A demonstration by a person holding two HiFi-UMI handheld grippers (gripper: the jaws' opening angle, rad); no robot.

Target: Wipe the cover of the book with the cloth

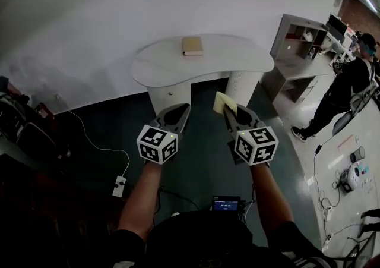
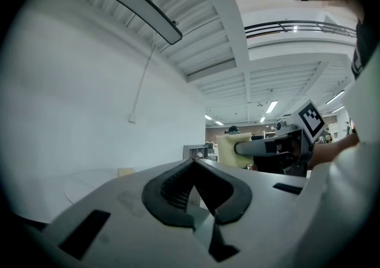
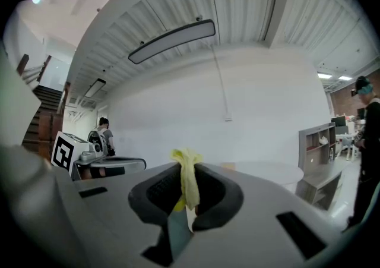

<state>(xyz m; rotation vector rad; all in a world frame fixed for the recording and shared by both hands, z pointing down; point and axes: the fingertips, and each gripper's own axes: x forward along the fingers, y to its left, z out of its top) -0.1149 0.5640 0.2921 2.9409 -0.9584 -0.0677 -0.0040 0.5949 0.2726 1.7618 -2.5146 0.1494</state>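
1 tan book (image 1: 192, 46) lies on 1 white curved desk (image 1: 160, 65), well apart from 2 grippers: left gripper (image 1: 184, 109) fingers closed, empty; right gripper (image 1: 229, 110) fingers pinching 1 yellow cloth (image 1: 222, 101), its lower part hidden between them.

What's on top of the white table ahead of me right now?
Only the tan book lies there, flat, near the far edge of the table; the surface under it is covered.
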